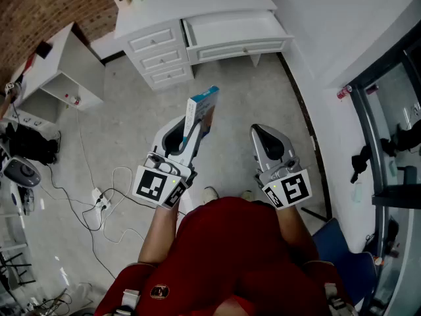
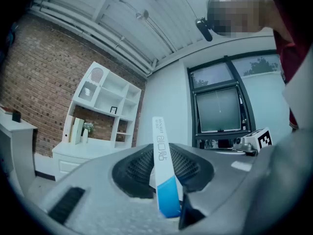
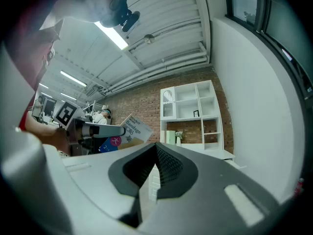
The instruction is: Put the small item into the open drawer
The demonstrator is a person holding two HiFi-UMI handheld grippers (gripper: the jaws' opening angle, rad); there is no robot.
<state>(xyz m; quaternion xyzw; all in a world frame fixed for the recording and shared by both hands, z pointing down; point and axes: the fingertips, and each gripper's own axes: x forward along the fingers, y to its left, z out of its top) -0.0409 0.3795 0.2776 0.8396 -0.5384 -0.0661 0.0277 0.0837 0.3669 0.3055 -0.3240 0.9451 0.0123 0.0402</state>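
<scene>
A small flat white-and-blue box (image 1: 201, 110) stands on edge between the jaws of my left gripper (image 1: 187, 135), which is shut on it above the floor. In the left gripper view the box (image 2: 163, 165) sticks up between the pads of the left gripper (image 2: 165, 182). My right gripper (image 1: 264, 134) is held beside it with its jaws shut and nothing in them; the right gripper view shows the right gripper (image 3: 155, 173) with its pads together, and the box (image 3: 135, 128) off to its left. The open white drawer (image 1: 237, 35) lies ahead, pulled out of the desk (image 1: 197, 2).
A stack of closed drawers (image 1: 158, 58) stands left of the open one. A white side cabinet (image 1: 66, 71) is at the far left, with cables and a power strip (image 1: 99, 199) on the floor. A glass door (image 1: 395, 143) runs along the right.
</scene>
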